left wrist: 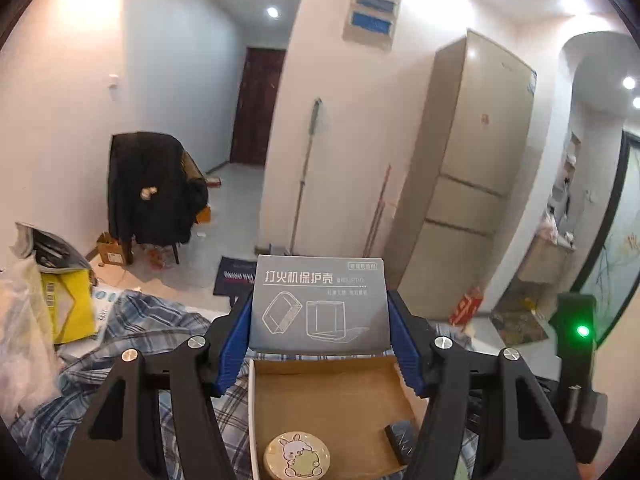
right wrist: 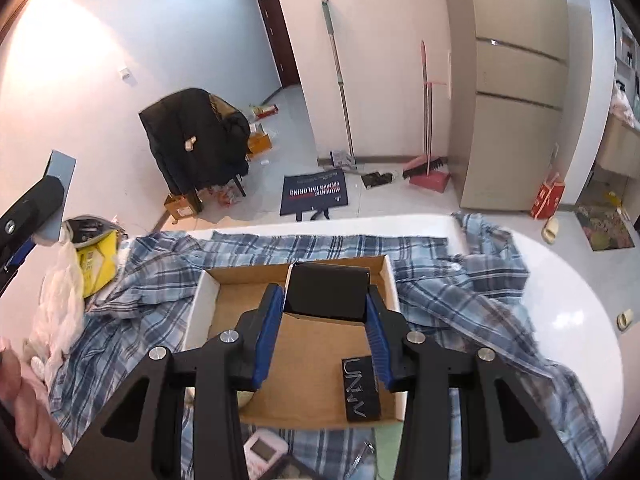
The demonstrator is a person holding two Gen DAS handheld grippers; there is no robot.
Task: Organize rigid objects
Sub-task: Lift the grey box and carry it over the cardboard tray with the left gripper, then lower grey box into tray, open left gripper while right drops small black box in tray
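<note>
My left gripper [left wrist: 319, 312] is shut on a flat grey box [left wrist: 319, 304] printed with line drawings, held up above a shallow cardboard tray [left wrist: 332, 392]. A round tin with a rabbit picture [left wrist: 297, 455] and a small black box [left wrist: 402, 440] lie in that tray. In the right wrist view my right gripper [right wrist: 325, 298] is shut on a glossy black box [right wrist: 326, 292] over the far part of the same tray [right wrist: 304, 344]. The small black box with silver lettering [right wrist: 360, 388] lies by the tray's near right corner. The left gripper shows at that view's left edge [right wrist: 28, 208].
The tray rests on a blue plaid shirt [right wrist: 460, 292] spread over a white table [right wrist: 580, 300]. A yellow packet [right wrist: 96, 260] and white plastic bag [right wrist: 56, 304] lie at the left. A white device [right wrist: 264, 450] sits near the front. A person's hand [right wrist: 24, 412] shows bottom left.
</note>
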